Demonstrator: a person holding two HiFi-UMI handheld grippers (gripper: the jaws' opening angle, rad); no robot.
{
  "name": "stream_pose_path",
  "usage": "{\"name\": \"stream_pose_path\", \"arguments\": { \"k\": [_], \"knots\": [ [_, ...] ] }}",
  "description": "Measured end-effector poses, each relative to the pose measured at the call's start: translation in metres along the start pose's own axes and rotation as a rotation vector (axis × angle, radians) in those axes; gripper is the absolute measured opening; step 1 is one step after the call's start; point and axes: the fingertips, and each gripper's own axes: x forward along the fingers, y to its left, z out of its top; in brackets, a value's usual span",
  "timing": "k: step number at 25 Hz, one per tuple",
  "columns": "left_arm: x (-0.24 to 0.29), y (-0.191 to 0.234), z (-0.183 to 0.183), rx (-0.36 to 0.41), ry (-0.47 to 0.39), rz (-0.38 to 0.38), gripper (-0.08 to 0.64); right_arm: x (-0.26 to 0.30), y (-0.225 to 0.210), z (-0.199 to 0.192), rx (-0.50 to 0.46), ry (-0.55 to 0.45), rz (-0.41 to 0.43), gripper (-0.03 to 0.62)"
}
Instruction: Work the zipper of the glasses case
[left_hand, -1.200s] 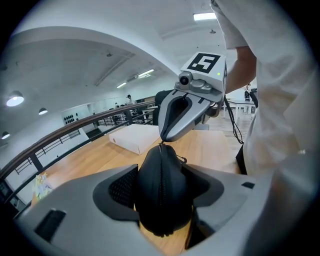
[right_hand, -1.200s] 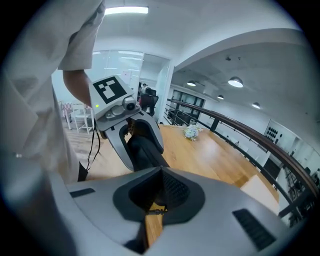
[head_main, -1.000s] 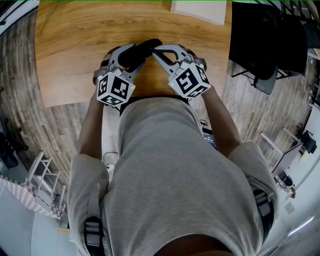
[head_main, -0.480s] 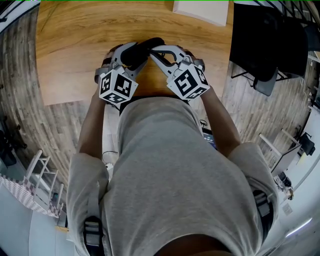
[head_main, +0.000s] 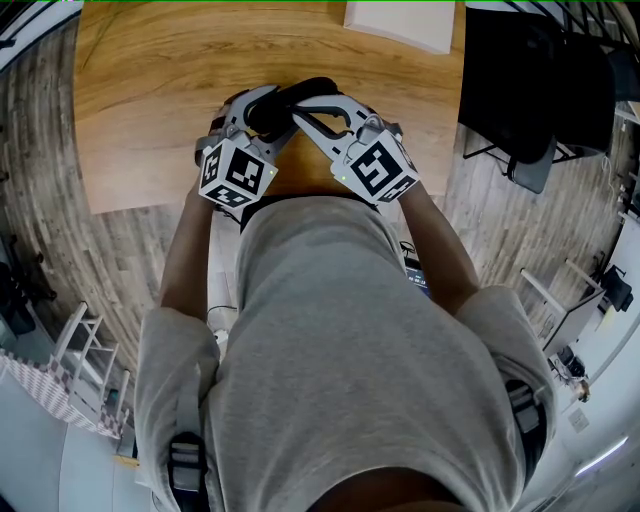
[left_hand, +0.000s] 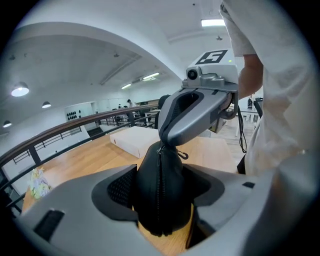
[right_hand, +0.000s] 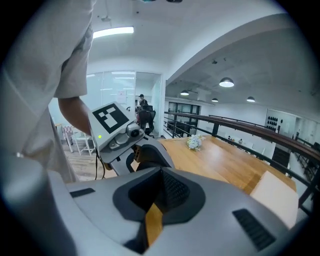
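An open-plan office hall is indicated by a long wooden table (head_main: 150, 90), black chair (head_main: 510, 80), railing (right_hand: 240, 125) and ceiling lights (right_hand: 226, 82).

A light wooden surface (head_main: 150, 90) spreads beyond the left gripper (head_main: 262, 108). A flat white box (head_main: 400, 25) lies on it, beyond the right gripper (head_main: 299, 104). A black chair (head_main: 520, 90) stands right of that gripper on the grey plank floor (head_main: 60, 230).
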Motion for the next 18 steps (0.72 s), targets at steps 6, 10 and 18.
{"name": "stream_pose_path", "arguments": {
  "k": [6, 10, 18],
  "knots": [
    [-0.005, 0.002, 0.012, -0.041, -0.129, 0.023, 0.285, -0.013, -0.012, 0.009, 0.083, -0.070, 0.005, 0.025],
    [-0.007, 0.004, 0.016, -0.084, -0.168, 0.032, 0.285, -0.024, -0.019, 0.010, 0.150, -0.114, 0.001, 0.025],
    [-0.024, 0.006, 0.040, -0.156, -0.272, 0.043, 0.285, -0.028, -0.032, 0.000, 0.255, -0.147, -0.018, 0.025]
  ]
}}
